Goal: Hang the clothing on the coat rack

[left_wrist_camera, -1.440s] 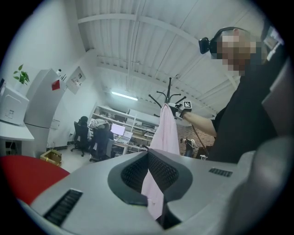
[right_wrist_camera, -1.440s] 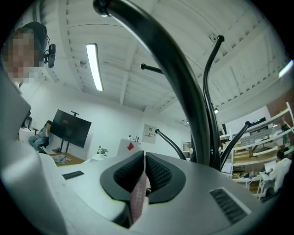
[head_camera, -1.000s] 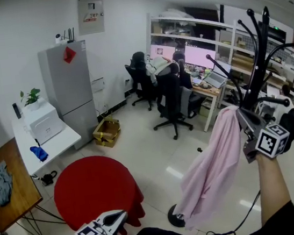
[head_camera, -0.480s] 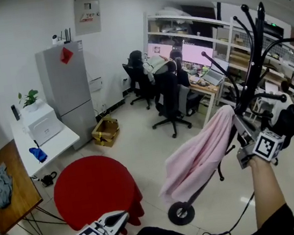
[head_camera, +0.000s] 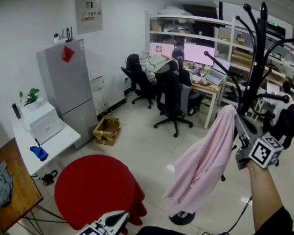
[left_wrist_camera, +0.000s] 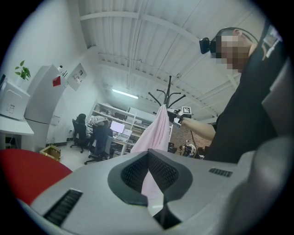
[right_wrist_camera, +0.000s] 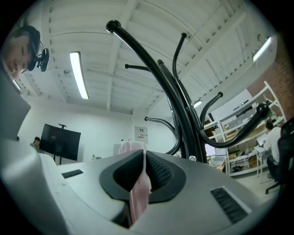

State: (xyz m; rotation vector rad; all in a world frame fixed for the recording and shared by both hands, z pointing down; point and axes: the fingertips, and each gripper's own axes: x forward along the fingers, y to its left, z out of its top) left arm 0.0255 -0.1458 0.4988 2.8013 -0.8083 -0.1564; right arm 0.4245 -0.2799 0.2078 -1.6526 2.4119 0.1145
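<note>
A pink garment (head_camera: 207, 160) hangs from my right gripper (head_camera: 241, 128), held up against the black coat rack (head_camera: 255, 55) at the right. In the right gripper view a fold of the pink garment (right_wrist_camera: 139, 197) is pinched between the pads, the jaws are opening slightly, and the coat rack's curved hooks (right_wrist_camera: 174, 96) rise just beyond. The rack's base is mostly hidden behind the cloth. My left gripper (head_camera: 120, 217) is low at the bottom left, shut and empty. From the left gripper view the garment (left_wrist_camera: 156, 131) shows far off under the rack (left_wrist_camera: 169, 94).
A round red table (head_camera: 94, 189) stands below left. A white table with a printer (head_camera: 58, 140) and a wooden table (head_camera: 9, 182) line the left wall beside a grey fridge (head_camera: 69, 84). Office chairs and desks with seated people (head_camera: 170, 92) fill the back; a cardboard box (head_camera: 107, 130) lies on the floor.
The pink garment swung out to the left and has dropped partway back toward hanging. My right gripper stays beside the rack; the left gripper has not moved.
</note>
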